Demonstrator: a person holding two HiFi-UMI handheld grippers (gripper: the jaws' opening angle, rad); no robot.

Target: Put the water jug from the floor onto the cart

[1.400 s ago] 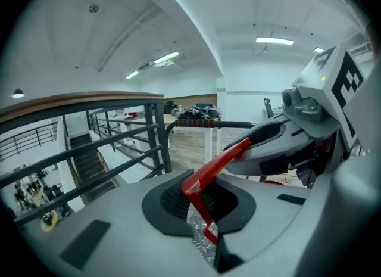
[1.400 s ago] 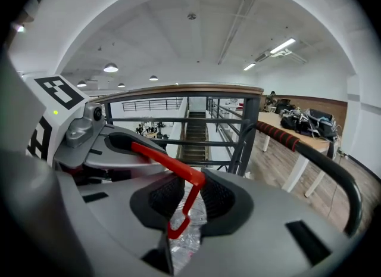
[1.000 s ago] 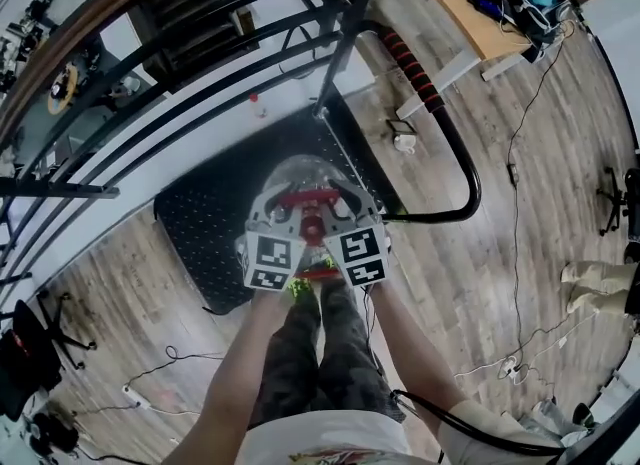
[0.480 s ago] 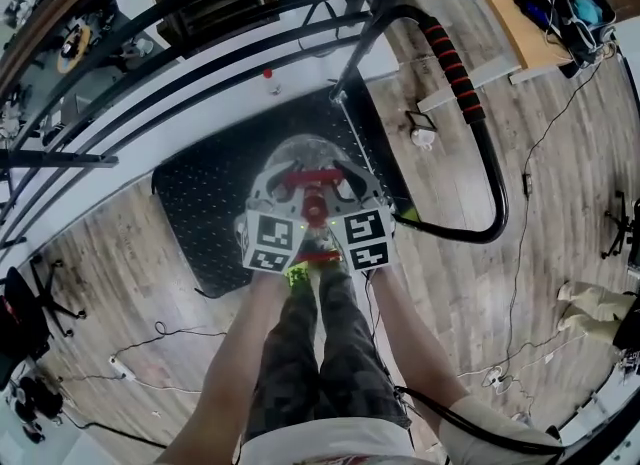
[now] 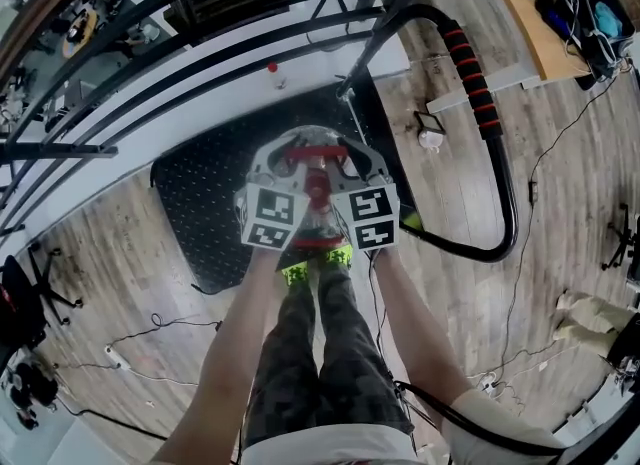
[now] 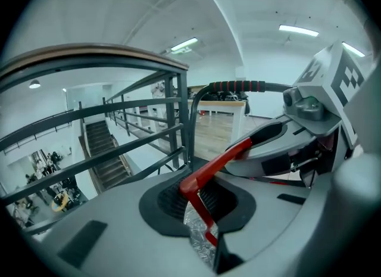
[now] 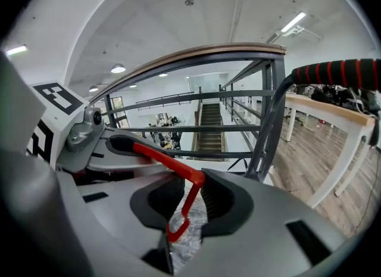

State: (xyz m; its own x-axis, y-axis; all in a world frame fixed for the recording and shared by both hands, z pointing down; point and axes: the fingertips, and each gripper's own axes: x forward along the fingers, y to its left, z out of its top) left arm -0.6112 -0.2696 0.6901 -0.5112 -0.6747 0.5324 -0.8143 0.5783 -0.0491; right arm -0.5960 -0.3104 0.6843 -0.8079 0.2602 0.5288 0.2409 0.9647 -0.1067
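The clear water jug [image 5: 318,215] with its red handle [image 5: 315,156] hangs over the cart's black platform [image 5: 200,203], close to the far right corner. My left gripper [image 5: 292,163] and right gripper [image 5: 342,163] sit side by side on top of it. In the left gripper view the left gripper [image 6: 199,201] is shut on the red handle [image 6: 208,171]. The right gripper [image 7: 189,201] is shut on the same handle [image 7: 189,189] in the right gripper view. Crinkled clear plastic [image 7: 190,228] shows below the jaws. I cannot tell whether the jug's bottom touches the platform.
The cart's black push bar with a red-and-black grip [image 5: 470,63] curves along the right. A dark metal railing [image 5: 200,13] runs just beyond the platform, with stairs behind it. Cables [image 5: 150,338] lie on the wooden floor, and a wooden desk [image 5: 530,23] stands at the upper right.
Both grippers have carried the jug forward and downward over the cart's platform. The railing and push bar have shifted in view as the person leaned in. Both grips stay the same.
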